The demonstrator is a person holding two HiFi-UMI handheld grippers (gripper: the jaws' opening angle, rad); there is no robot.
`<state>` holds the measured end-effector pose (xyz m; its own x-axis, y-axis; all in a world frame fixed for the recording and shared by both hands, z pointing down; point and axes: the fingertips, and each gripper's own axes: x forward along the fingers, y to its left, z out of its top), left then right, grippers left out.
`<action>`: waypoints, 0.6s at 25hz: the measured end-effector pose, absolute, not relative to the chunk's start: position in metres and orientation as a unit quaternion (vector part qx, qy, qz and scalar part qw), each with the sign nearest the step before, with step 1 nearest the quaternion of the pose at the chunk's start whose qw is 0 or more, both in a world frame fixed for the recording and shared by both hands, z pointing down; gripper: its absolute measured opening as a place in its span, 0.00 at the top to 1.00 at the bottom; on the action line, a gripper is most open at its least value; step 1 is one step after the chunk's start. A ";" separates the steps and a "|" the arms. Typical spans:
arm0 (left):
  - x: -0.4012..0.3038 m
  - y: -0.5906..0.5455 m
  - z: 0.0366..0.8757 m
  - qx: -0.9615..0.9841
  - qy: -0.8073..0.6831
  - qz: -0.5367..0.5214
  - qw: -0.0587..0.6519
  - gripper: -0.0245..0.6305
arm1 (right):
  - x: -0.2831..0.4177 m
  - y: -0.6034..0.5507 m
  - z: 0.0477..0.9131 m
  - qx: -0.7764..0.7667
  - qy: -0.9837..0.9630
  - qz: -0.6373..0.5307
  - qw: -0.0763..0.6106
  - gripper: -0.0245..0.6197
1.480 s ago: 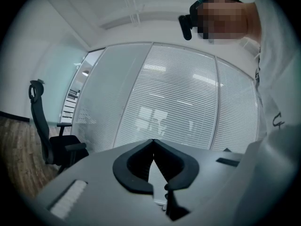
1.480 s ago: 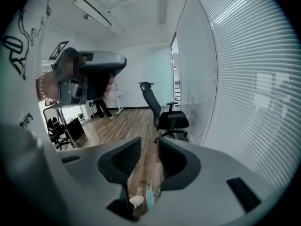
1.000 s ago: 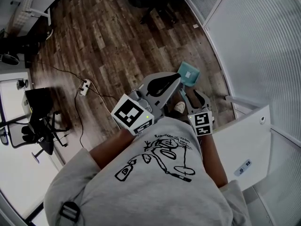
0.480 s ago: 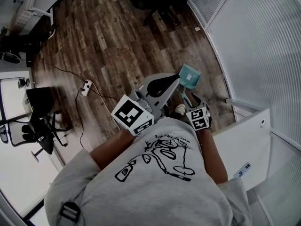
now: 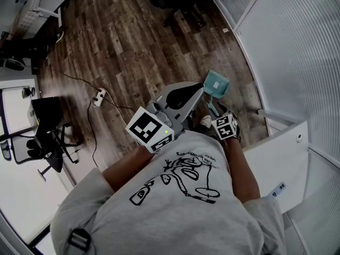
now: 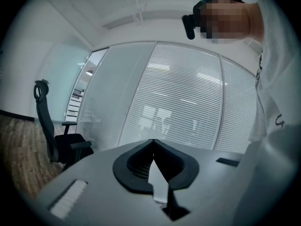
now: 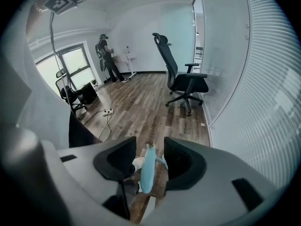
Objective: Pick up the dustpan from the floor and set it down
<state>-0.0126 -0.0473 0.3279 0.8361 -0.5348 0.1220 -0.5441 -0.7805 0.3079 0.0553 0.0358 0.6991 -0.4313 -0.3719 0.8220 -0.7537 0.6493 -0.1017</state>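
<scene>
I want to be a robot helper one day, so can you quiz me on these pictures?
1. True or false: the left gripper is shut.
2. What stands between the jaws of the right gripper? A) a cable B) the dustpan handle C) a chair
3. What colour is the dustpan?

Key: 1. True. 2. B. The jaws have just been opening and stand apart around the handle, not pressing it. 3. Light blue.

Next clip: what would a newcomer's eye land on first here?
The teal dustpan on the wooden floor beside the frosted glass wall. Its handle stands between the jaws of the right hand-held gripper, which have just been opening and do not press it. The left hand-held gripper is shut and empty.
</scene>
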 end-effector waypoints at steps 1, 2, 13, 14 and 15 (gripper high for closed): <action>-0.014 -0.047 0.329 0.943 -0.286 0.015 0.169 0.96 | 0.055 0.036 0.703 0.345 -0.812 0.238 0.407 0.72; -0.015 -0.047 0.330 0.943 -0.287 0.016 0.170 0.96 | 0.056 0.036 0.707 0.343 -0.810 0.240 0.410 0.72; -0.027 -0.047 0.343 0.937 -0.298 0.025 0.182 0.96 | 0.051 0.048 0.747 0.324 -0.797 0.267 0.434 0.70; -0.027 -0.046 0.345 0.936 -0.299 0.026 0.184 0.96 | 0.050 0.048 0.751 0.324 -0.797 0.268 0.434 0.69; -0.028 -0.045 0.347 0.935 -0.299 0.027 0.186 0.96 | 0.049 0.049 0.753 0.325 -0.796 0.269 0.434 0.69</action>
<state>-0.0280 -0.0453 0.3466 0.8194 -0.5499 0.1621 -0.5701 -0.7518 0.3314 0.0494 0.0486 0.7534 -0.4118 -0.2826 0.8664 -0.7508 0.6440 -0.1469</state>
